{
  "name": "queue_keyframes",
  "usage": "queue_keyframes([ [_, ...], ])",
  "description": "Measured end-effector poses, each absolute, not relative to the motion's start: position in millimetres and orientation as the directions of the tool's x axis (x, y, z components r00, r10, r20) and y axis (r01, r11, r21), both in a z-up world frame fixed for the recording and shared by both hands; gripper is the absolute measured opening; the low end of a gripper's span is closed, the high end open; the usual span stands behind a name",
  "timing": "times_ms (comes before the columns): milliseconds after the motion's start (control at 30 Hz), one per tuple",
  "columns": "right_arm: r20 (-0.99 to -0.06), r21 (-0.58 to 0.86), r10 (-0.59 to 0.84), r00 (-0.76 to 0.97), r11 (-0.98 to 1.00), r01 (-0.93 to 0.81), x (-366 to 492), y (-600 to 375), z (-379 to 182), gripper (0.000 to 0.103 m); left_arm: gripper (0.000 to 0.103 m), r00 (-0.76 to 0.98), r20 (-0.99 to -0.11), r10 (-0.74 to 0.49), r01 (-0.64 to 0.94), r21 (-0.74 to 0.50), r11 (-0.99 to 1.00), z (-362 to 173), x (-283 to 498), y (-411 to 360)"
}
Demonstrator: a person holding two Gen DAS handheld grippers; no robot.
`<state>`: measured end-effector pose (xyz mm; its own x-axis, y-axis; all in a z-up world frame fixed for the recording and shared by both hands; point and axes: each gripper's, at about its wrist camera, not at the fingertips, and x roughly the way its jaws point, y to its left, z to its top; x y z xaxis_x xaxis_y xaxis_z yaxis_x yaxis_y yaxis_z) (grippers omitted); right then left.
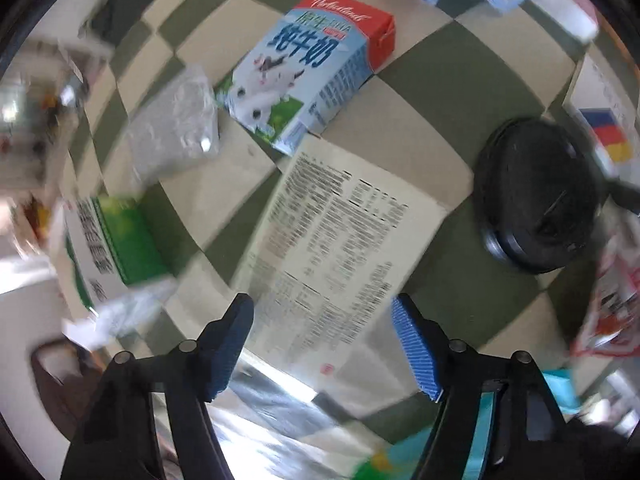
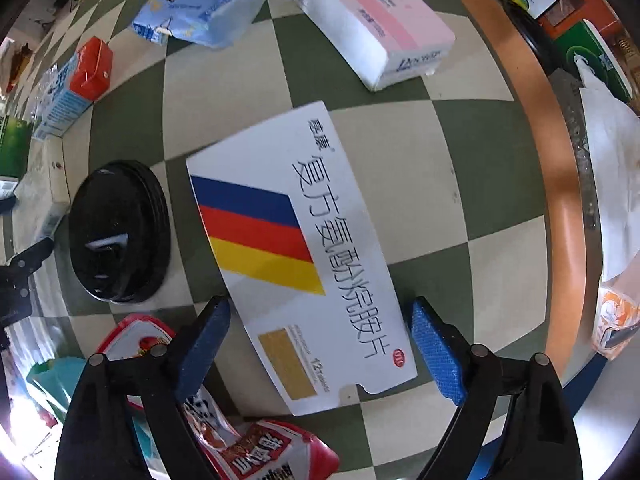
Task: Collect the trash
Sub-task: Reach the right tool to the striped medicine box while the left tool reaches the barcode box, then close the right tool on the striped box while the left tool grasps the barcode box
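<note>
My left gripper point(image 1: 322, 312) is open above a cream flattened box with printed text point(image 1: 332, 232) on the checkered cloth. A blue-and-red milk carton point(image 1: 308, 68) lies beyond it, a clear plastic wrapper point(image 1: 176, 128) to its left, a green-and-white carton point(image 1: 112, 240) further left. My right gripper point(image 2: 320, 316) is open, its fingers either side of a white medicine box with blue, red and yellow stripes point(image 2: 296, 256). A red snack bag point(image 2: 248, 440) lies under the left finger.
A black round lid point(image 2: 120, 232) sits left of the medicine box and shows in the left wrist view point(image 1: 536, 196). A blue tissue pack point(image 2: 204, 0) and a pink-white box point(image 2: 372, 24) lie farther off. The table's orange rim point(image 2: 560, 160) runs along the right.
</note>
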<state>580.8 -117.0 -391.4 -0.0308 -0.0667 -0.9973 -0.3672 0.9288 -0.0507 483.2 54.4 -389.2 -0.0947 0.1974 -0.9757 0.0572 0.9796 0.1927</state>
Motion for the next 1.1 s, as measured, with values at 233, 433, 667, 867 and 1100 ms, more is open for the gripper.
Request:
queue_keyframes([
  [233,-0.994,0.061,0.030,-0.103,0.949,-0.311,583,-101,-389,0.084,0.070,-0.005,-0.992,0.124,-0.007,0.124,0.992,-366,487,84],
  [433,-0.995,0.006,-0.032,-0.093,0.926,-0.376,562,-100,-415,0.087,0.095,0.042,-0.937,0.348,0.287,0.345,0.894,-389,514,60],
  [667,-0.994,0.040,0.002,-0.109,0.935,-0.353,553,-88,-421,0.087,0.095,-0.116,-0.981,0.156,0.317,0.113,0.942,-421,525,62],
  [867,-0.994,0.049,0.012,-0.108,0.939,-0.342,549,-75,-426,0.087,0.094,-0.102,-0.983,0.152,0.195,0.131,0.972,-439,534,68],
  [1100,-0.991,0.090,0.052,-0.126,0.943,-0.319,547,-76,-428,0.087,0.079,-0.133,-0.982,-0.135,-0.230,-0.102,0.968,-450,540,113],
])
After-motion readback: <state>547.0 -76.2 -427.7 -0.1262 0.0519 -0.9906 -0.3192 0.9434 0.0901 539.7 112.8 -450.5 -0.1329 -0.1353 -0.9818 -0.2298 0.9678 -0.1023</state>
